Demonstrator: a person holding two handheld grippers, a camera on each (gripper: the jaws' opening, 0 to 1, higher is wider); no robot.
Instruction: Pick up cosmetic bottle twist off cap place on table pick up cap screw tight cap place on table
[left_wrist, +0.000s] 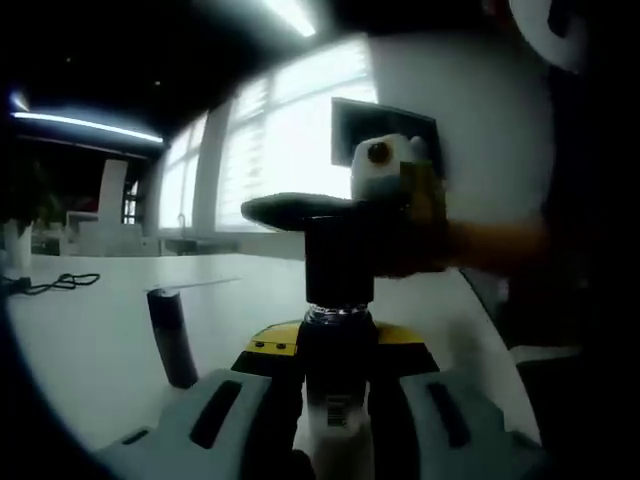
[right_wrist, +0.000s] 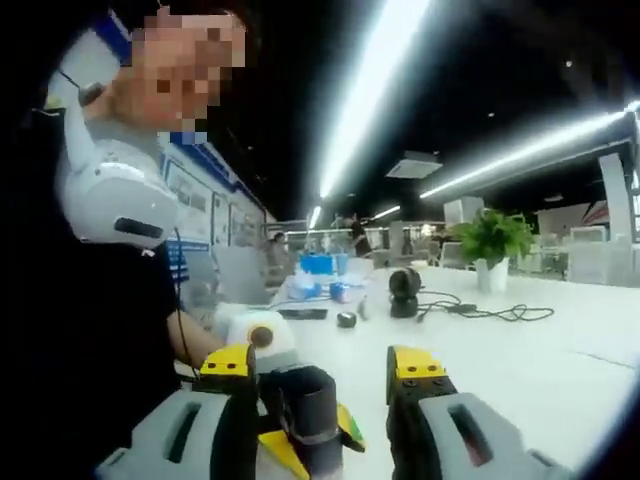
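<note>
My left gripper (left_wrist: 338, 345) is shut on a dark cosmetic bottle (left_wrist: 338, 410) with a white barcode label, held upright between its yellow-tipped jaws. A black cap (left_wrist: 338, 262) sits over the bottle's neck, with shiny threads showing just below it. The right gripper reaches in from the right, and one of its dark fingers (left_wrist: 290, 208) lies across the top of the cap. In the right gripper view the right gripper (right_wrist: 322, 365) is open, with the black cap (right_wrist: 310, 400) against its left jaw and a gap to its right jaw.
A dark cylinder (left_wrist: 172, 335) stands tilted on the white table (left_wrist: 90, 340), and a black cable (left_wrist: 60, 283) lies at the far left. A potted plant (right_wrist: 492, 240), a round black device (right_wrist: 404, 290) and a cable (right_wrist: 480, 312) sit farther off. A person's torso (right_wrist: 90, 330) is close on the left.
</note>
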